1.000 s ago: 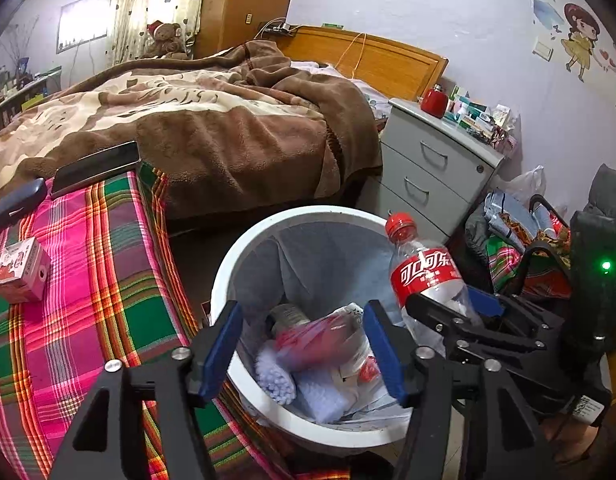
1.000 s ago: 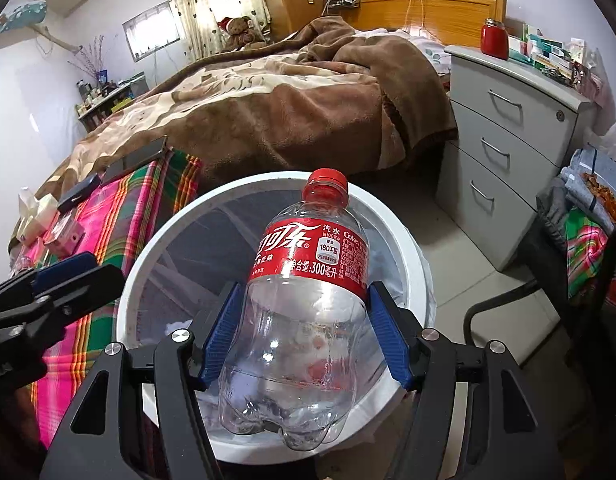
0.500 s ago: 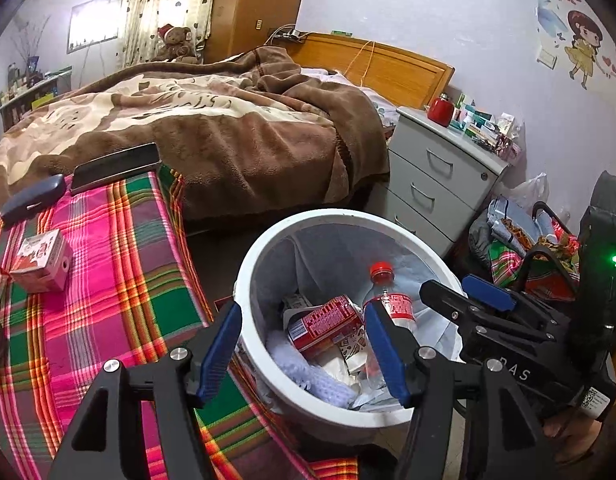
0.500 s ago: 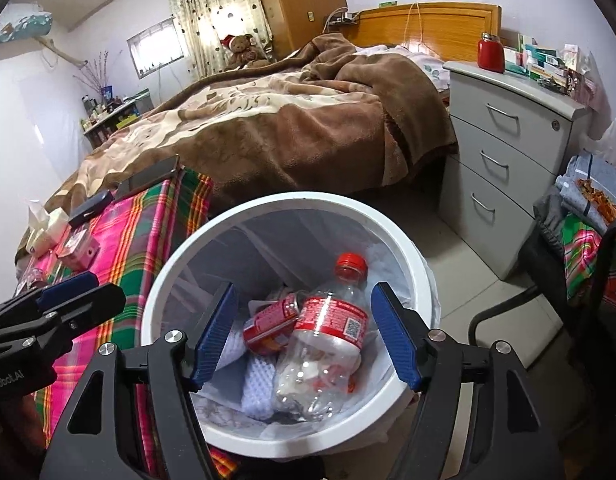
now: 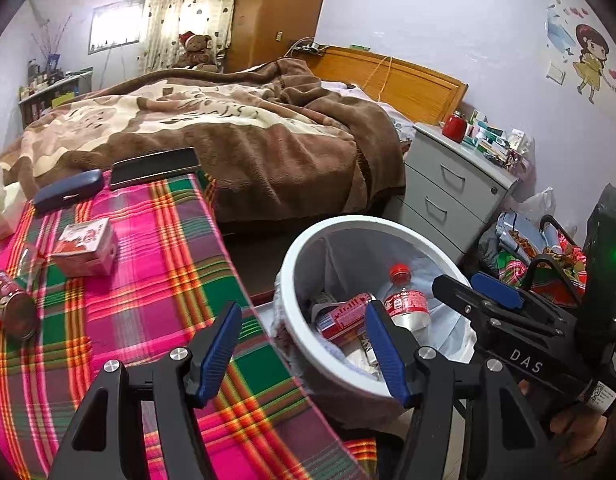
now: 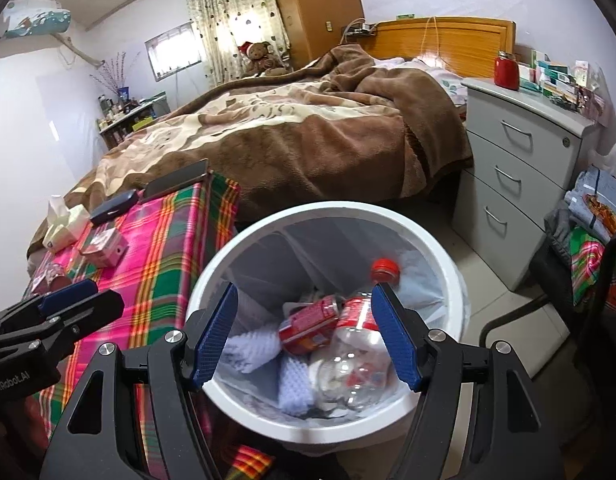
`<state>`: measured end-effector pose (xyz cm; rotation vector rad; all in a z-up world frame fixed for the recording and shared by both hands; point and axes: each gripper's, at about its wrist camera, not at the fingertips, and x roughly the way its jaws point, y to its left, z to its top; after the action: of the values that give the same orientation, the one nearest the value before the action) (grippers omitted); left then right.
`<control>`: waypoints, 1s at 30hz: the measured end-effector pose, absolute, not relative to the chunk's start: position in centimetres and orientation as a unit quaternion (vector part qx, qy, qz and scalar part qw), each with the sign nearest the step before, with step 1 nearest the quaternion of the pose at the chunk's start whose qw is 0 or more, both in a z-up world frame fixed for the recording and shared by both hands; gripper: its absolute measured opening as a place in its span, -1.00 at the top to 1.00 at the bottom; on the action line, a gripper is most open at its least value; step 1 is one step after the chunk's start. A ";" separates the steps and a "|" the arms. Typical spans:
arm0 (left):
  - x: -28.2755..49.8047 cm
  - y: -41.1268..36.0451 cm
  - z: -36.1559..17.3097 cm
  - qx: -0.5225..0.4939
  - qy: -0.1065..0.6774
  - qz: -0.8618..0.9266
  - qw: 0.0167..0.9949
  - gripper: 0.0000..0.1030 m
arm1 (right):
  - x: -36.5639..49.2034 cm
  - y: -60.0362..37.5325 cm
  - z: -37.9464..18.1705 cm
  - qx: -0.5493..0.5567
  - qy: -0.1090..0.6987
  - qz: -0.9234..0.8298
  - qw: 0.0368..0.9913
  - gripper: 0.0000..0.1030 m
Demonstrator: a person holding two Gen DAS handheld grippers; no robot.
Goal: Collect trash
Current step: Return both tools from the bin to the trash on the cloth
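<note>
Right wrist view looks straight down into the white trash bin (image 6: 448,264) sitting just beside the plaid-covered table (image 6: 168,240). Lying in the bin on the liner is the clear cola bottle (image 6: 348,360) with its red cap, next to a red can (image 6: 308,326) and some pale cloth (so that piece of trash looks done). The right gripper (image 6: 308,340) hangs over the bin with its blue pads wide apart and nothing between them. The left gripper (image 5: 304,348) is parted too and empty, over the table edge. What's left on the table — a dark red can (image 5: 12,308) on its side and a small pink carton (image 5: 86,246), well apart from the bin. My read: we're between drops, and the next move calls for swinging a gripper over to the can, squaring the pads around its body, then closing.
</note>
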<state>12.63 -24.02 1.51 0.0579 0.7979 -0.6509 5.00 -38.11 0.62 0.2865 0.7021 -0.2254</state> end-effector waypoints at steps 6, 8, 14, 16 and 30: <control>12.4 -21.2 1.9 0.019 0.377 -0.292 0.878 -0.23 | 5.4 -36.2 0.9 0.135 0.336 -0.093 0.928 -0.37; 12.3 -20.1 2.1 0.013 0.376 -0.286 0.881 -0.23 | 5.6 -35.6 1.0 0.133 0.335 -0.087 0.929 -0.37; 12.4 -16.9 2.3 0.006 0.371 -0.258 0.892 -0.23 | 6.3 -33.4 1.2 0.122 0.335 -0.066 0.932 -0.37; 12.6 -15.7 2.3 0.000 0.372 -0.250 0.894 -0.23 | 6.6 -32.7 1.3 0.119 0.335 -0.060 0.933 -0.37; 14.3 -7.4 2.0 -0.035 0.372 -0.176 0.911 -0.24 | 9.3 -27.6 1.2 0.088 0.345 -0.007 0.935 -0.37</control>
<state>14.26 -7.43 2.00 -0.0719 0.7662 -0.3638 9.32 -27.60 1.25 0.1809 0.7048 -0.0151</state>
